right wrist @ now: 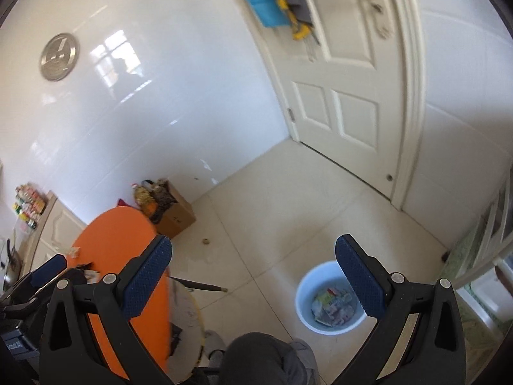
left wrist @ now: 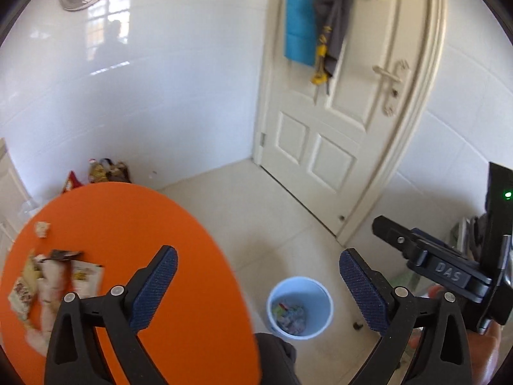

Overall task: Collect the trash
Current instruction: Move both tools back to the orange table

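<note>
Several crumpled snack wrappers (left wrist: 48,282) lie on the left part of a round orange table (left wrist: 134,224), with a small scrap (left wrist: 42,228) farther back. A light blue bin (left wrist: 299,308) with trash inside stands on the floor to the right of the table; it also shows in the right wrist view (right wrist: 330,301). My left gripper (left wrist: 258,268) is open and empty, held above the table's right edge. My right gripper (right wrist: 253,258) is open and empty, held high over the floor left of the bin. The right gripper's side shows in the left wrist view (left wrist: 433,263).
A white panelled door (left wrist: 340,122) with hanging cloths stands behind. A cardboard box (right wrist: 174,213) of items sits against the tiled wall. The person's knee (right wrist: 263,359) is at the bottom. A cabinet (right wrist: 45,227) with bottles stands at the left.
</note>
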`<state>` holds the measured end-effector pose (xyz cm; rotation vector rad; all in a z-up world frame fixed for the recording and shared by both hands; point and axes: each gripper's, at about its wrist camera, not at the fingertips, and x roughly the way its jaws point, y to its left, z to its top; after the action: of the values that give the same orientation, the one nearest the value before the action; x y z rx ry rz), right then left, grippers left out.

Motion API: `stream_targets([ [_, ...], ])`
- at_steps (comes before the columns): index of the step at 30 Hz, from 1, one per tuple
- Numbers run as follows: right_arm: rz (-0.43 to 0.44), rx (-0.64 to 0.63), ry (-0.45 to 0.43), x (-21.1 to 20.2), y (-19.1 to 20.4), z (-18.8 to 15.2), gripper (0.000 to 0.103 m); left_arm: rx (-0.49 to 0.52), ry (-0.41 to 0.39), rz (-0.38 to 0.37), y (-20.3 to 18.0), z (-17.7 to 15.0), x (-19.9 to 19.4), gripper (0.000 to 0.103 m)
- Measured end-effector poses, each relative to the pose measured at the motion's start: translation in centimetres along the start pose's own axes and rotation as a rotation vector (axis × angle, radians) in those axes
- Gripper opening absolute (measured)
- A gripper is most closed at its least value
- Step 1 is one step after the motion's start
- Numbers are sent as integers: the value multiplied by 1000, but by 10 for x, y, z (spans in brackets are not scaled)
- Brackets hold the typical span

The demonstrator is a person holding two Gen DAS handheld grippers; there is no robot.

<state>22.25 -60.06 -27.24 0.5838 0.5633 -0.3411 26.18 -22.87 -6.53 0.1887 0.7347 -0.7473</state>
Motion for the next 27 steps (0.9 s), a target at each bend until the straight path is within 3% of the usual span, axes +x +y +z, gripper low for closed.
stream_targets([
  [16, 253, -319, -158, -71, 224, -11, 103, -214, -262, 310, 128, -87, -205, 102],
  [27, 347, -506, -176, -86, 316, -57, 103, -316, -364, 466, 153, -158, -264, 102],
])
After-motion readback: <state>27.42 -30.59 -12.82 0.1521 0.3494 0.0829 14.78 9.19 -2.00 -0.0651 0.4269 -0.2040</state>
